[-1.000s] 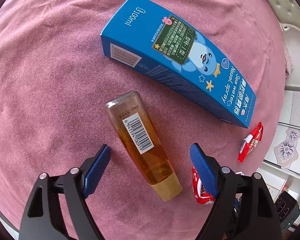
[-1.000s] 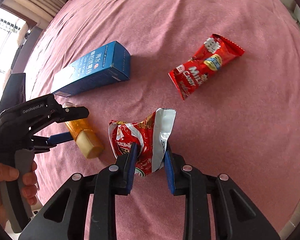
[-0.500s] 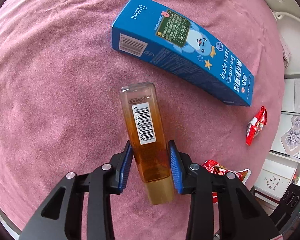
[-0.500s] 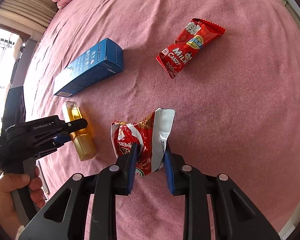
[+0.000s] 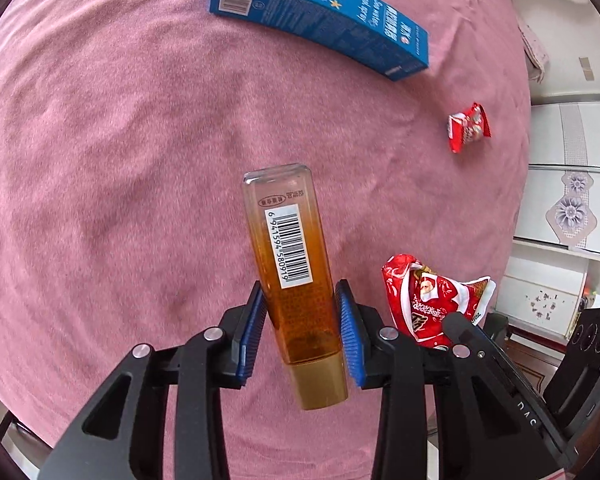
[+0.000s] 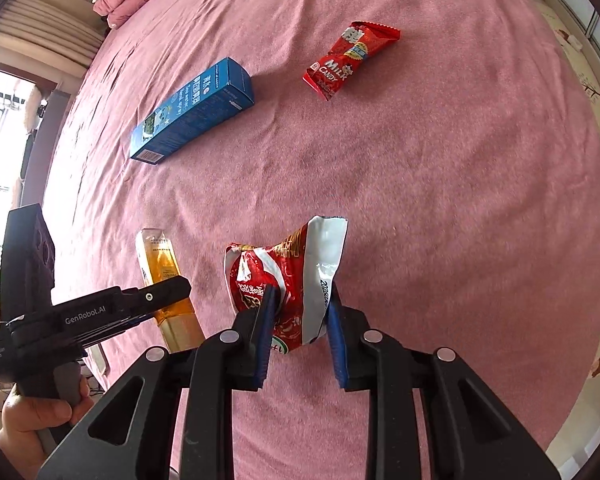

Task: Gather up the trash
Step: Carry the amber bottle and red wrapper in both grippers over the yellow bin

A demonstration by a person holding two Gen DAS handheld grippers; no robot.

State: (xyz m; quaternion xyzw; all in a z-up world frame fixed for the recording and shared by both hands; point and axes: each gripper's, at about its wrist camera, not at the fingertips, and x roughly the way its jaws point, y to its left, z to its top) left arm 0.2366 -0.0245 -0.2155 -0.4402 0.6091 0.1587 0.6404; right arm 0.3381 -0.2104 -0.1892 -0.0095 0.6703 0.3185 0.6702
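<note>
I have two pieces of trash in hand and, as far as I can see, two more to pick up. No bin or bag shows in either view, so I judge nothing has been dropped off yet and the collecting is about half done.

My left tool [image 5: 302,334] is clamped on the bottle [image 5: 290,268], its blue pads pressed against both sides of the lower body just above the gold cap. The bottle points forward and away from me, amber liquid inside, barcode label facing up. It appears lifted off the bed [image 5: 120,140], though I can't be fully sure of the gap from this angle.

My right tool [image 6: 300,332] is closed on the wrapper [image 6: 288,276], a crumpled red and white bag, torn open at the top. The pads pinch its lower part, and the rest stands up loosely between them. From the left view the wrapper sits just to the right of the bottle, so my two tools are close beside each other.

Still lying on the pink bed are the box [image 6: 192,110], blue, flat on its side, and the candy [image 6: 350,60], a red packet well apart from the box. Both are untouched and far from my tools. I reckon what I hold has to be put down somewhere before I can take these, since both tools are full.
</note>
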